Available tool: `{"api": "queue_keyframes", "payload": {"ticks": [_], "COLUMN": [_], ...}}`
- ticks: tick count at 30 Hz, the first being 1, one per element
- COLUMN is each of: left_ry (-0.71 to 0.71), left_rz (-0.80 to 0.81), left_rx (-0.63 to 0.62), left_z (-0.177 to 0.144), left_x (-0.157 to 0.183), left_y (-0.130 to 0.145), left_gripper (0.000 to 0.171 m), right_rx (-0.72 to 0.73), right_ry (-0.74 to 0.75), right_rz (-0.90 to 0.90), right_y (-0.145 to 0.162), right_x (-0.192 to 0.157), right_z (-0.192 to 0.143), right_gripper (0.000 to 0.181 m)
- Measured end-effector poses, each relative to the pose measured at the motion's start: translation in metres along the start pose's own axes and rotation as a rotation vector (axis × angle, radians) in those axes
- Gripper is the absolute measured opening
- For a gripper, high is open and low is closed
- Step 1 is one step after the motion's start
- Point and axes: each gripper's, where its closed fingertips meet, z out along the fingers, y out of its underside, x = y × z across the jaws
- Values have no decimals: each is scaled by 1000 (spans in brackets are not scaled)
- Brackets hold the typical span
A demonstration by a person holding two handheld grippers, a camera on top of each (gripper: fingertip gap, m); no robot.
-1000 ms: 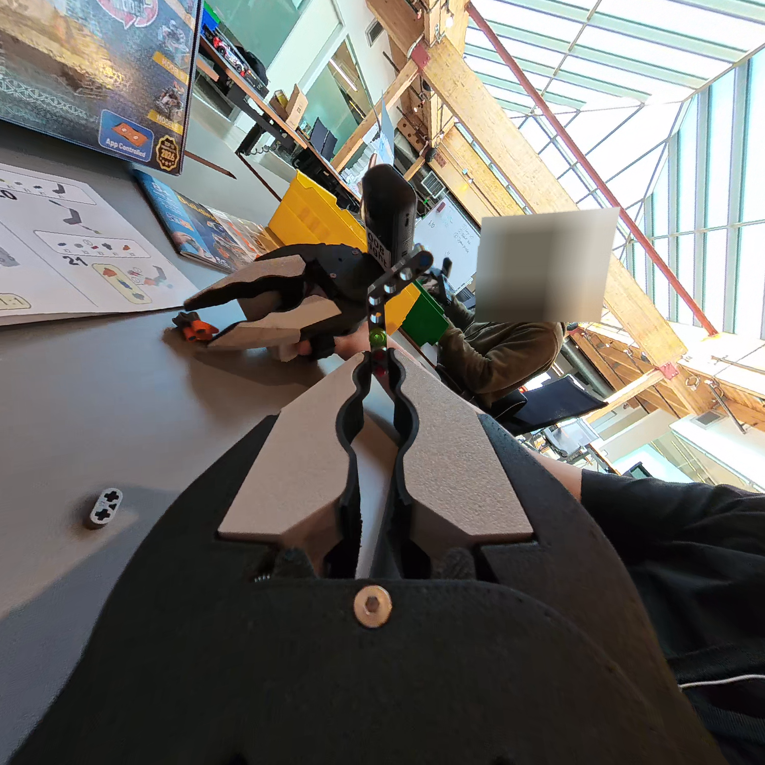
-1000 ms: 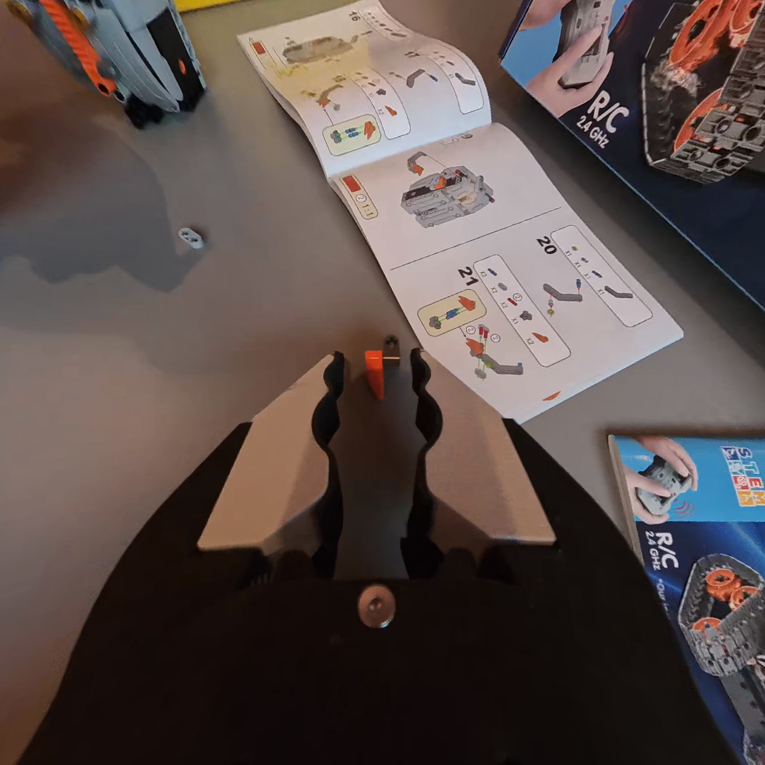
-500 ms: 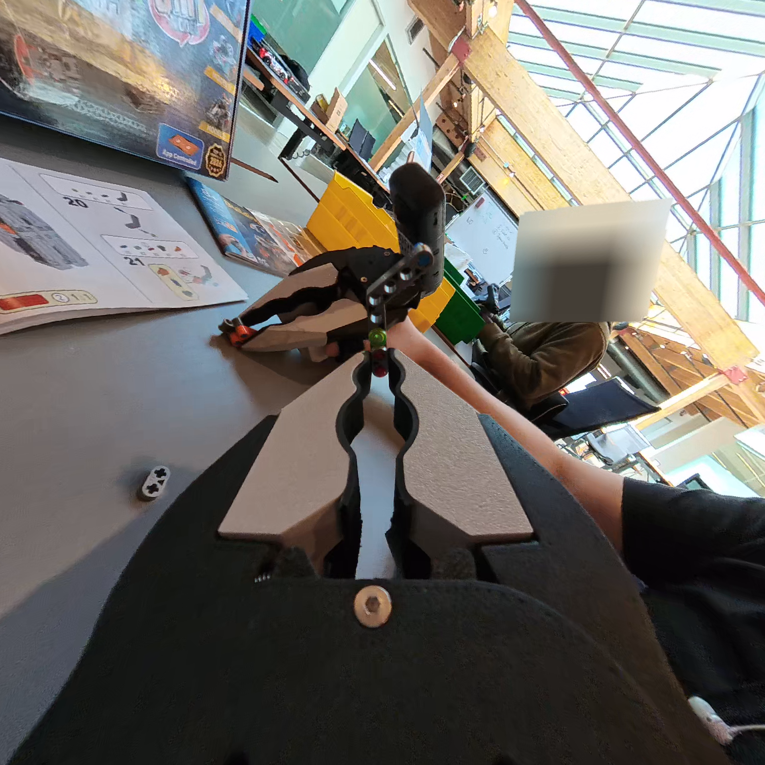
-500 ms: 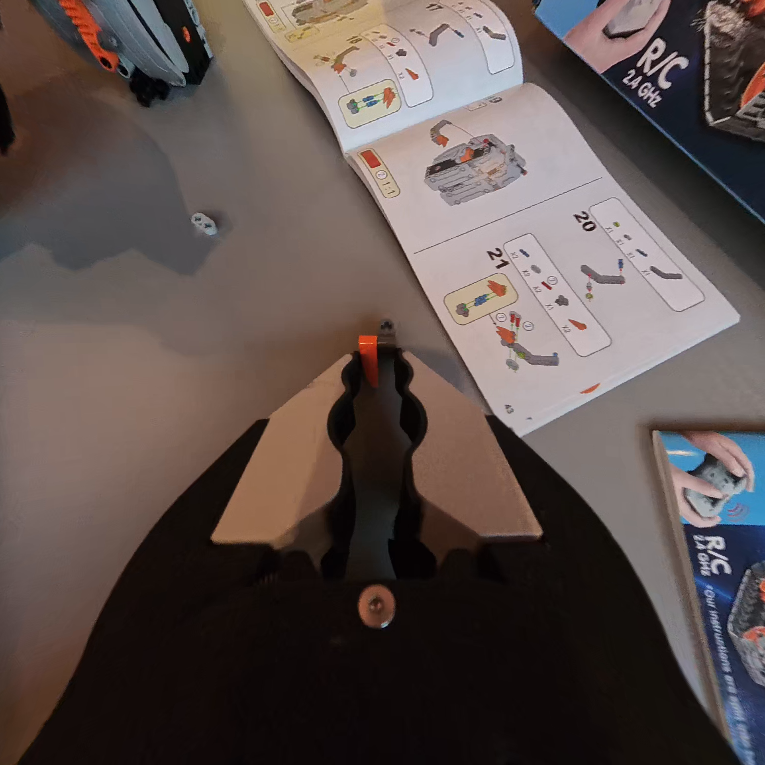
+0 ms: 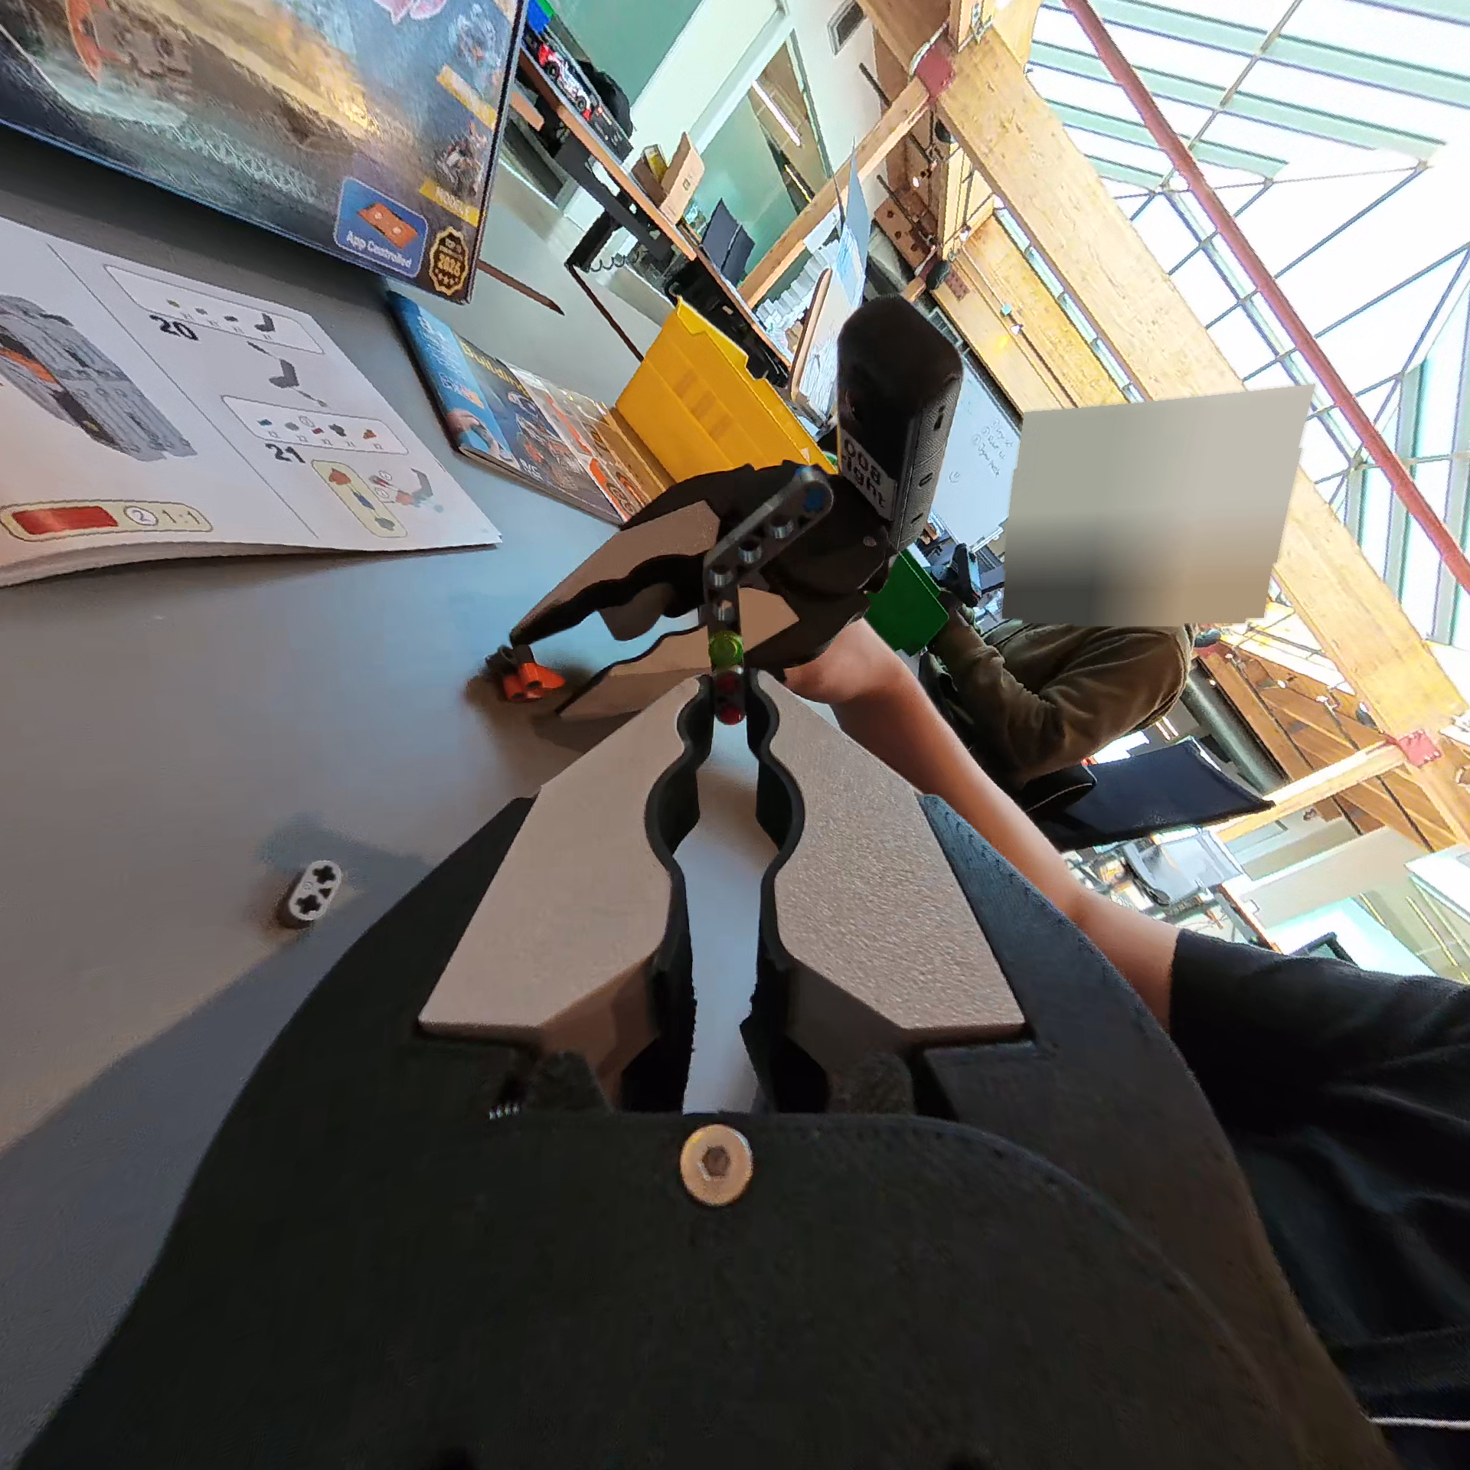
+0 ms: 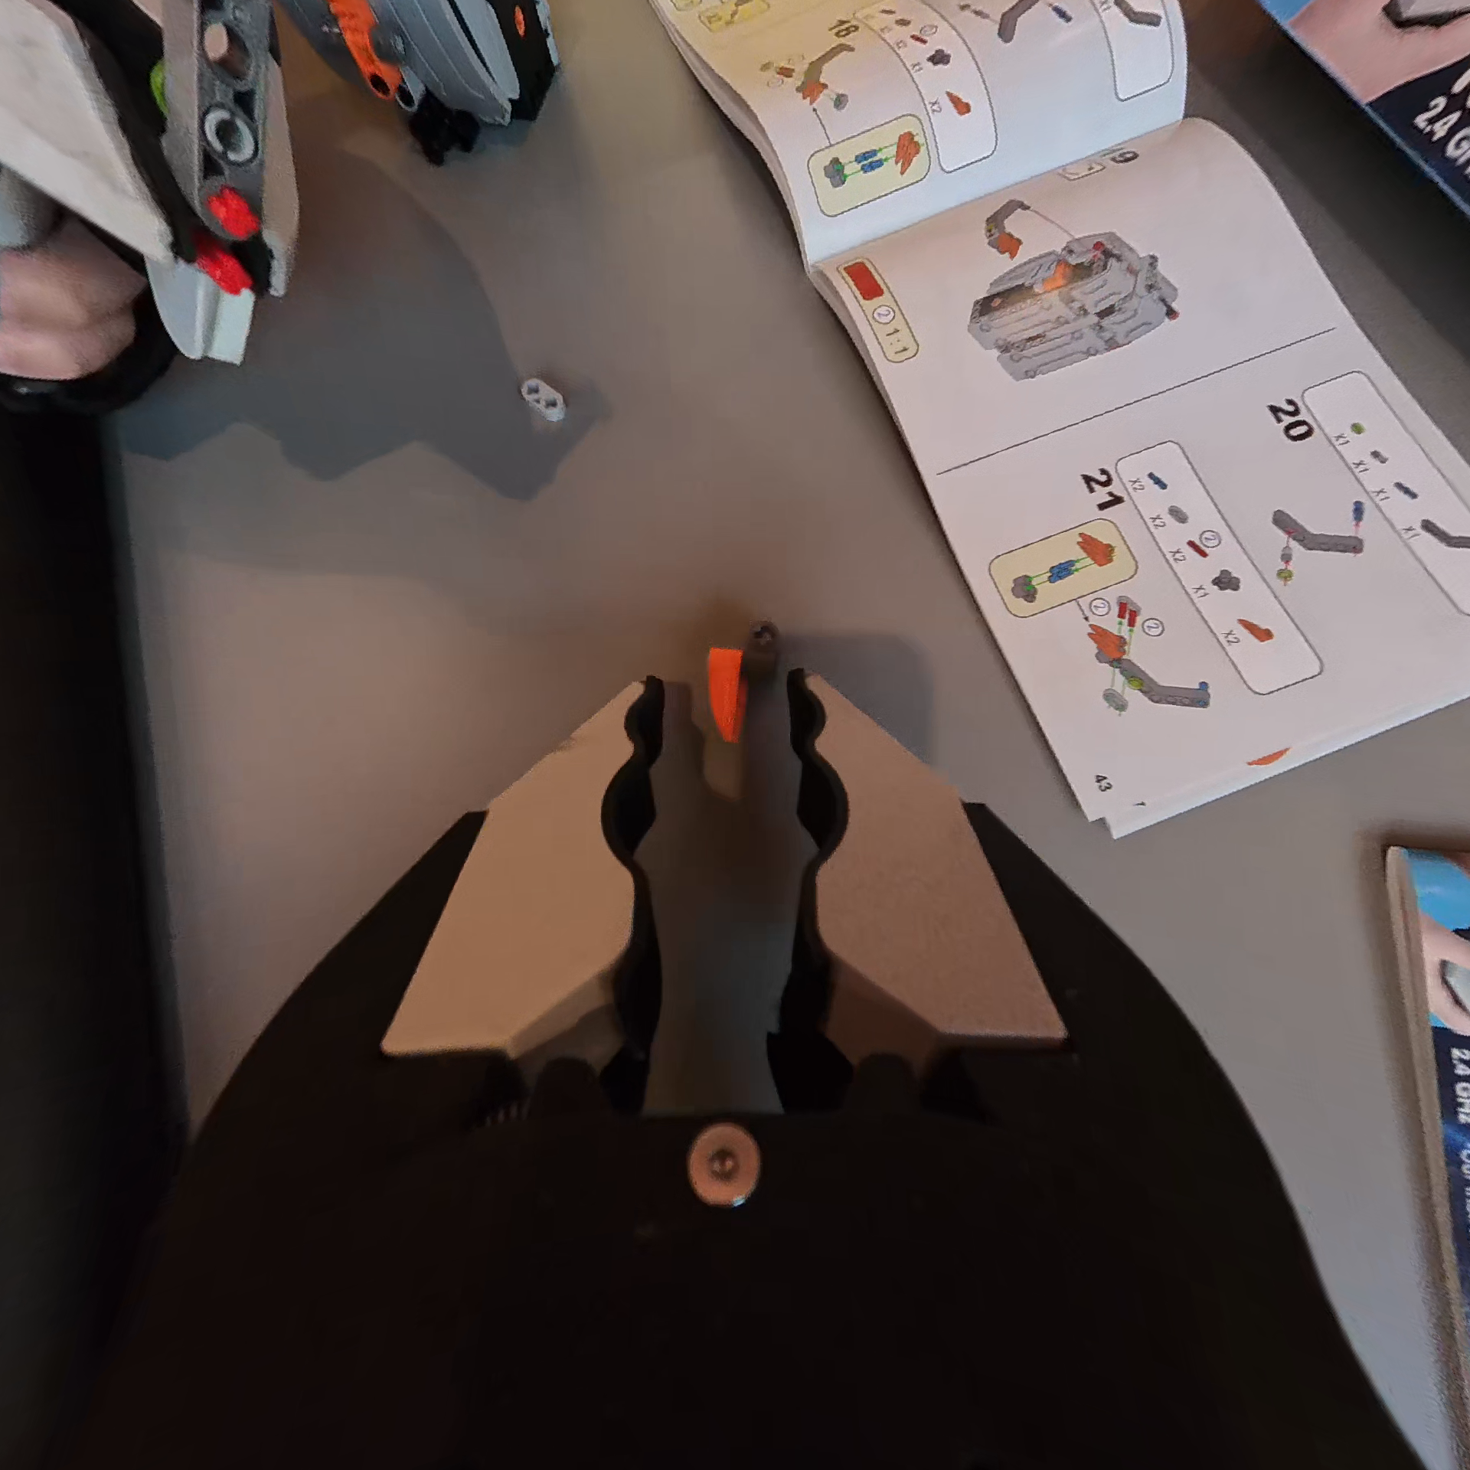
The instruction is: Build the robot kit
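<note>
My left gripper [image 5: 726, 700] is shut on the red axle end of a bent grey beam [image 5: 764, 533] that carries a green bush and a blue pin, held in the air. It also shows in the right wrist view's top left corner [image 6: 208, 262]. My right gripper [image 6: 724, 682] is open and low on the grey table [image 6: 398, 716]. Its fingers straddle an orange wedge piece [image 6: 725, 694] joined to a small dark grey part [image 6: 762, 636]. In the left wrist view the right gripper [image 5: 541, 672] sits just beyond the beam, with the orange piece [image 5: 526, 682] between its tips.
A small light grey connector [image 6: 543, 398] lies loose on the table. An open instruction booklet [image 6: 1114, 398], a blue box [image 5: 239, 119], a second booklet [image 6: 1432, 1034] and a partly built model [image 6: 429, 56] lie around. Yellow bins [image 5: 700, 406] and a seated person [image 5: 1058, 700] are behind. From either gripper's tips it is about 10 centimetres to the small light grey connector [image 6: 543, 398]. My left wrist view [image 5: 315, 887] looks at it from another angle.
My left gripper with the beam has come closer to the right gripper and entered the right wrist view. The right gripper's jaws are slightly wider than half a second ago, still around the orange piece.
</note>
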Motion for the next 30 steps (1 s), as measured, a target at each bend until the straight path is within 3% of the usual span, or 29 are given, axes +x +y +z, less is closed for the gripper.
{"api": "queue_keyframes", "payload": {"ticks": [6, 12, 18, 23, 30], "left_ry": [9, 7, 13, 14, 31], "left_rz": [6, -1, -6, 5, 23], "left_rx": [12, 20, 23, 52, 71], "left_z": [-2, -3, -3, -8, -10], "left_x": [4, 3, 2, 4, 11], "left_y": [-2, -4, -6, -11, -14], "left_gripper": [6, 5, 6, 5, 5], "right_rx": [-31, -158, -281, -370, -318], "right_ry": [111, 89, 231, 211, 177], "right_rz": [58, 146, 30, 53, 131], "right_y": [-13, -15, -16, -13, -12], "right_x": [14, 10, 14, 15, 14], "right_z": [-2, 4, 0, 2, 0], "right_gripper": [29, 19, 16, 16, 16]}}
